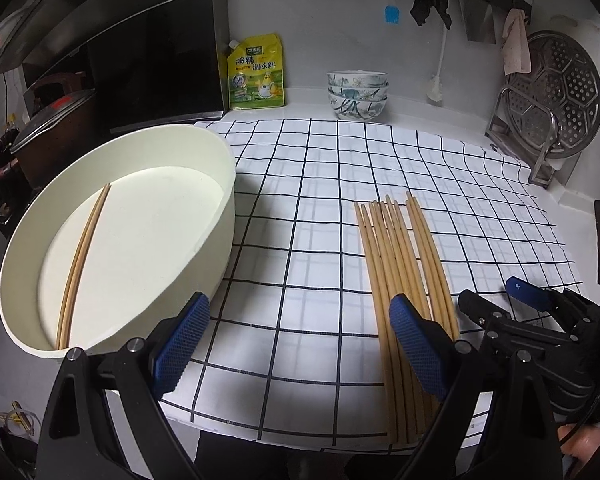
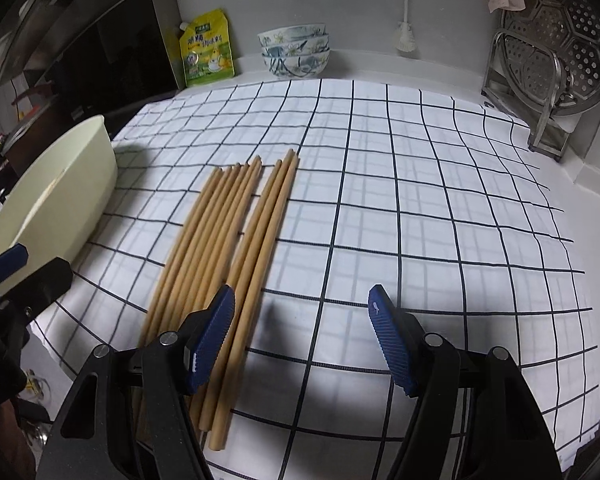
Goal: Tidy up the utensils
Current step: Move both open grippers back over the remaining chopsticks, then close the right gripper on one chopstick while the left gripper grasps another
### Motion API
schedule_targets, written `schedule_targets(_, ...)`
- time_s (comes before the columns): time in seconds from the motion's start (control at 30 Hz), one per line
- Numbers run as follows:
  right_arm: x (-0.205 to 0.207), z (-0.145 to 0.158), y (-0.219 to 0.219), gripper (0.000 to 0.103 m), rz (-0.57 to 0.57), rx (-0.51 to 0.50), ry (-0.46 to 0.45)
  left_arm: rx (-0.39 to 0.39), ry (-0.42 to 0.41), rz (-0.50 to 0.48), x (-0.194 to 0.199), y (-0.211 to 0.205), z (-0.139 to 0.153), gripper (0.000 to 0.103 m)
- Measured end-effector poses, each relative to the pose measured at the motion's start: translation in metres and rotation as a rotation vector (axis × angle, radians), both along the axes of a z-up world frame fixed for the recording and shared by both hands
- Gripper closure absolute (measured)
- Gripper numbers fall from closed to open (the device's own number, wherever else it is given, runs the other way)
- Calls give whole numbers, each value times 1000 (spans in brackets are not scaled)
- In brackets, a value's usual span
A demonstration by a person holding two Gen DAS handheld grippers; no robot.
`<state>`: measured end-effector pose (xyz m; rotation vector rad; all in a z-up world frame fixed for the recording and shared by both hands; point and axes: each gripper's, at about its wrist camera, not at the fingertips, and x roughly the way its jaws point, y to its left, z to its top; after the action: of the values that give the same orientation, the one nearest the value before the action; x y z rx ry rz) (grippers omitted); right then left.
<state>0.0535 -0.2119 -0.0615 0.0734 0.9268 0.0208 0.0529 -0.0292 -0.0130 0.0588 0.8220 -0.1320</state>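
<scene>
Several wooden chopsticks [image 1: 400, 248] [image 2: 228, 232] lie side by side on a white checked cloth [image 1: 308, 200] [image 2: 400, 200]. To their left stands a cream oval basin [image 1: 216, 248] [image 2: 68, 200] with two chopsticks [image 1: 84, 256] lying in it. My left gripper [image 1: 300, 340] is open low over the cloth between basin and bundle, its right finger over the bundle's near ends. My right gripper [image 2: 302, 336] is open too, nothing between its pads; its left finger [image 2: 212, 340] overlaps the rightmost chopsticks. Each view catches the other gripper at its edge: the right gripper [image 1: 500, 300], the left gripper [image 2: 24, 276].
Three stacked patterned bowls [image 1: 358, 94] [image 2: 294, 52] and a yellow seasoning pouch [image 1: 254, 72] [image 2: 206, 50] stand against the back wall. A metal rack with a perforated steamer plate [image 1: 556, 96] [image 2: 552, 52] is at the back right. A lidded pot [image 1: 52, 128] sits left of the basin.
</scene>
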Motion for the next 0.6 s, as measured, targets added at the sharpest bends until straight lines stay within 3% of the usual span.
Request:
schedule_targets(0.4,3,-11,9,37,15,-80,21,8,22,1,4,-3,-11,13)
schedule_targets(0.6,3,-11,1,37,6,-73,23,7,31,-4,5,-5,-14,13)
